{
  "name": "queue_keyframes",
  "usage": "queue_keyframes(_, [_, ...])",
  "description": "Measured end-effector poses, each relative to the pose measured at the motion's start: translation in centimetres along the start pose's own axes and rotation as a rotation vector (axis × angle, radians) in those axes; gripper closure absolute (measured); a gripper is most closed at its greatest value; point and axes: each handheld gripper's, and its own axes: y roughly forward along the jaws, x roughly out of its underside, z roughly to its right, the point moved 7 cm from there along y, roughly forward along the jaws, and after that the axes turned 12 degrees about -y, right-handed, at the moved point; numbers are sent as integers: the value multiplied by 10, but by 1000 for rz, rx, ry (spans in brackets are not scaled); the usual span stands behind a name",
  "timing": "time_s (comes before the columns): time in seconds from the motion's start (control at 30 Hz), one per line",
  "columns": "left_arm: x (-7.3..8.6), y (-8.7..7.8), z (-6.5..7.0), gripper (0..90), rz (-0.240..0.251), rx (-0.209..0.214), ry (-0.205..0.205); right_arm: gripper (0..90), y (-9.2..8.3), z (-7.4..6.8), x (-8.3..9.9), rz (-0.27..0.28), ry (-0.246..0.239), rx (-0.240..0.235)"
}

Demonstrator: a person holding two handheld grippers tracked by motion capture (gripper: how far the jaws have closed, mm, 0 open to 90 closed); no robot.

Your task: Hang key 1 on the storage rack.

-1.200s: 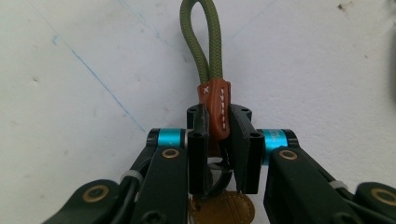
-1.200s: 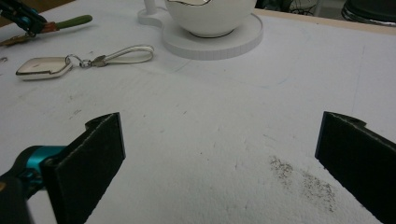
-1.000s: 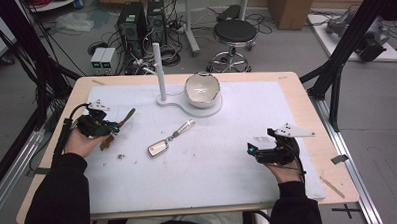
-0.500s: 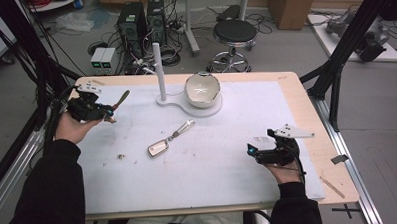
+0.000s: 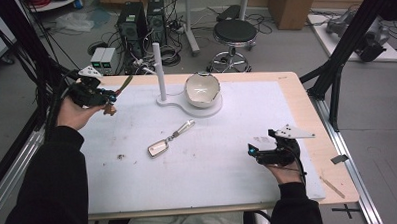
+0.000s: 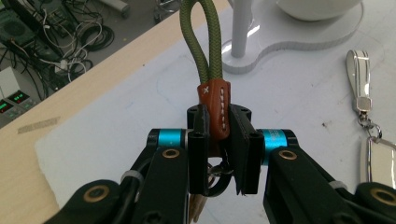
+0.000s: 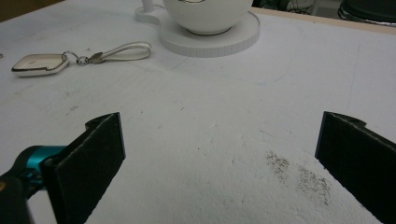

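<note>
My left gripper (image 5: 108, 97) is held above the mat's far left corner, shut on a keychain: a green cord loop (image 6: 201, 42) with a brown leather wrap (image 6: 217, 107) clamped between the pads. The loop (image 5: 124, 84) points toward a white post (image 5: 158, 68). Metal rings and a pale tag hang below the jaws. Beside the post, on the same white base (image 7: 210, 39), a white bowl (image 5: 202, 89) sits. A silver key fob (image 5: 157, 147) with a strap lies mid-mat. My right gripper (image 5: 251, 151) rests at the right, open, jaws wide over bare mat (image 7: 219, 149).
A white mat (image 5: 214, 191) covers most of the wooden table (image 5: 317, 138). A small dark speck (image 5: 120, 156) lies on the mat's left part. Behind the table stand a stool (image 5: 235, 30) and computer boxes with cables on the floor.
My left hand has lifted off the mat with the green keychain and moved up and toward the far left corner. The right hand has stayed put.
</note>
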Motion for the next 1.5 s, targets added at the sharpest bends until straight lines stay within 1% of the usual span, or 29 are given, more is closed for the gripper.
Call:
queue_keyframes(0.07, [-2, 0, -1, 780, 7, 0, -1, 6, 1, 0, 0, -5, -3, 1])
queue_keyframes(0.13, [-6, 2, -4, 780, -6, -11, -3, 6, 1, -1, 1, -9, -2, 1])
queue_keyframes(0.23, [-9, 2, -4, 780, -7, -16, 1, 6, 0, -1, 1, -8, -10, 3])
queue_keyframes(0.4, [-18, 2, -4, 781, 15, -33, 10, 6, 0, -1, 0, -9, -15, 7])
queue_keyframes(0.6, [-34, 5, -5, 780, 11, -36, 18, 6, 3, -2, 1, -23, -23, 7])
queue_keyframes(0.8, [-44, 17, -1, 780, -24, -41, 25, 6, 2, -3, 0, -18, -22, 6])
queue_keyframes(0.87, [-46, 22, 0, 780, -30, -40, 27, 6, 2, -3, 0, -23, -17, 4])
queue_keyframes(0.9, [-46, 24, 1, 780, -32, -45, 30, 6, 3, -2, 0, -18, -26, 6])
queue_keyframes(1.03, [-47, 30, 4, 780, -37, -34, 28, 6, 5, -2, 0, -24, -24, 2])
queue_keyframes(1.13, [-44, 37, 3, 780, -62, -38, 27, 6, 7, -2, 0, -29, -29, 0])
queue_keyframes(1.27, [-46, 40, 5, 780, -48, -33, 26, 6, 8, -2, 0, -31, -35, -1])
queue_keyframes(1.33, [-48, 42, 6, 779, -38, -23, 16, 6, 8, -2, 0, -32, -34, -3])
queue_keyframes(1.43, [-47, 44, 7, 780, -42, -14, 14, 6, 8, -3, 0, -34, -31, -3])
queue_keyframes(1.5, [-46, 46, 8, 780, -49, -17, 18, 6, 8, -3, 1, -38, -32, -2])
